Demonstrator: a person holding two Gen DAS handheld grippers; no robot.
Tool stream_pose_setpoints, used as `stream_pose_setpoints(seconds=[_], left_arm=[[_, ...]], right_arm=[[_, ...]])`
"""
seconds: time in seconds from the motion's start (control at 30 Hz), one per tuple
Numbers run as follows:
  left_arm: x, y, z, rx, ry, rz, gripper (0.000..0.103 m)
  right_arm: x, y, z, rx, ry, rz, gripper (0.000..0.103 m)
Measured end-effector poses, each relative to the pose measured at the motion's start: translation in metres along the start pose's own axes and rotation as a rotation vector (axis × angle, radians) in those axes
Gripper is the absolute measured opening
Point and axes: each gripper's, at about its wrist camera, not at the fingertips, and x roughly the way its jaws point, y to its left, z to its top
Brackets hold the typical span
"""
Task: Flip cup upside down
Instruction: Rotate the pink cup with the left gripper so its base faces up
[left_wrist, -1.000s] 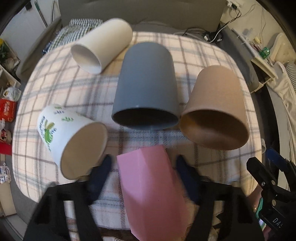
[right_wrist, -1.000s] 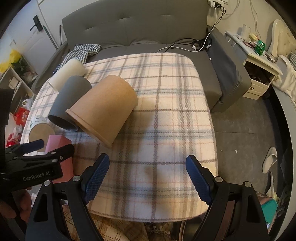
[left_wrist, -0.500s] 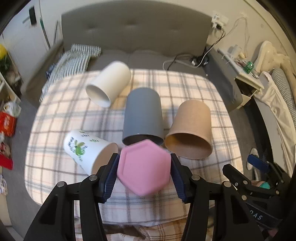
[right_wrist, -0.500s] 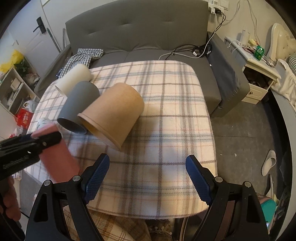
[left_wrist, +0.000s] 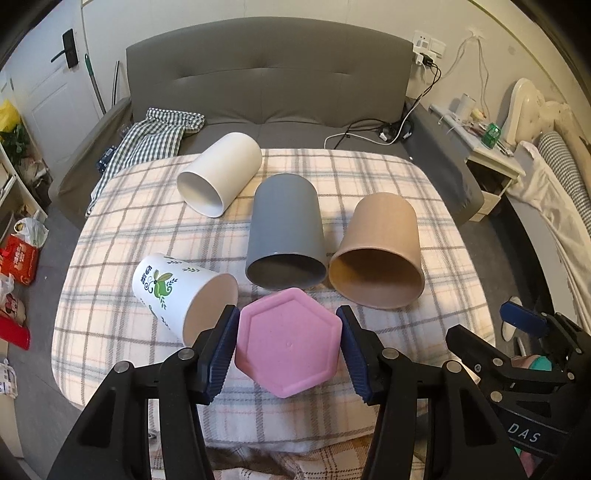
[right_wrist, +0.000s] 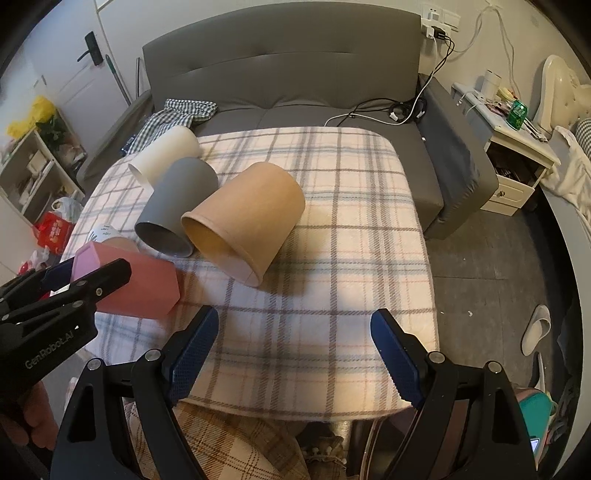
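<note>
Lifted off the plaid cloth since a second ago, when it lay on its side between the pads, the pink hexagonal cup (left_wrist: 288, 341) now hangs in the air with its flat base turned toward the left wrist camera, the left gripper (left_wrist: 287, 347) clamped on two opposite sides of it. The right wrist view shows the same cup (right_wrist: 129, 282) roughly level, its mouth pointing toward the near right, clear of the tabletop (right_wrist: 332, 258) at its near left corner. The right gripper (right_wrist: 293, 354) hovers with its fingers spread wide and nothing between them, above the bare near edge of the cloth. Four other cups lie on their sides further back: a white cup with a green leaf print (left_wrist: 177, 291) at the left, a plain white cup (left_wrist: 219, 173) at the far left, a grey cup (left_wrist: 286, 232) in the middle and a tan cup (left_wrist: 380, 247) to the right, the grey and tan ones apparently touching at their rims. Judged from this, the flip is under way but not finished: the pick-up is done, while turning the pink cup until its mouth faces down and setting it on the cloth is still to come. The four lying cups appear untouched, if the task covers them too.
</note>
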Motion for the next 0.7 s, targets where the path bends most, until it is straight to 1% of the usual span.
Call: stream_pose_setpoints(seconds=[0.2, 0.7], left_arm=[[0.012, 0.002, 0.001, 0.000, 0.020, 0.009, 0.055], [0.019, 0.001, 0.007, 0.015, 0.016, 0.010, 0.055]], right_arm=[[0.002, 0.001, -0.001, -0.003, 0.003, 0.004, 0.085], [0.003, 0.000, 0.000, -0.006, 0.010, -0.009, 0.085]])
